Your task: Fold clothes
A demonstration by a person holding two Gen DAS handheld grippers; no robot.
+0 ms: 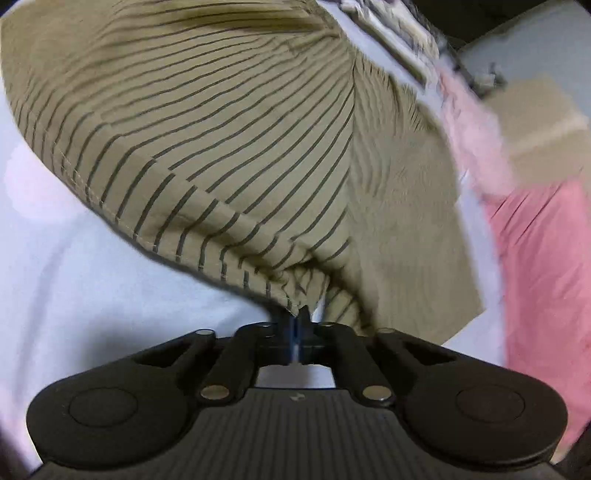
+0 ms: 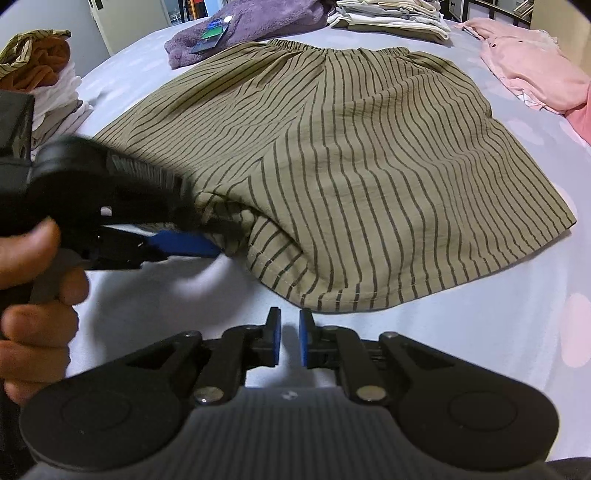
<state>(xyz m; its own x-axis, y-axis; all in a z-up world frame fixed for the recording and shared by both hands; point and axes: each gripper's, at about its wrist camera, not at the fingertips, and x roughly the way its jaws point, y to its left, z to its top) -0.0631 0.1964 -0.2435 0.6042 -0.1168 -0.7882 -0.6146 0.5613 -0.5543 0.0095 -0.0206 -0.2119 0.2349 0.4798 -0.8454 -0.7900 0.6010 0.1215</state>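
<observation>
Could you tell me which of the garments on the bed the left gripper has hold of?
The striped olive shorts: the left gripper pinches their near hem, unlike the others.

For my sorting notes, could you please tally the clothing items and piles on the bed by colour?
Olive striped: 1, the striped shorts, spread flat.
Purple: 1, the purple fleece garment.
Pink: 1, the pink garment.
White or cream: 1, the folded stack.
Mixed: 1, the left pile, orange on white.
Total: 5
</observation>
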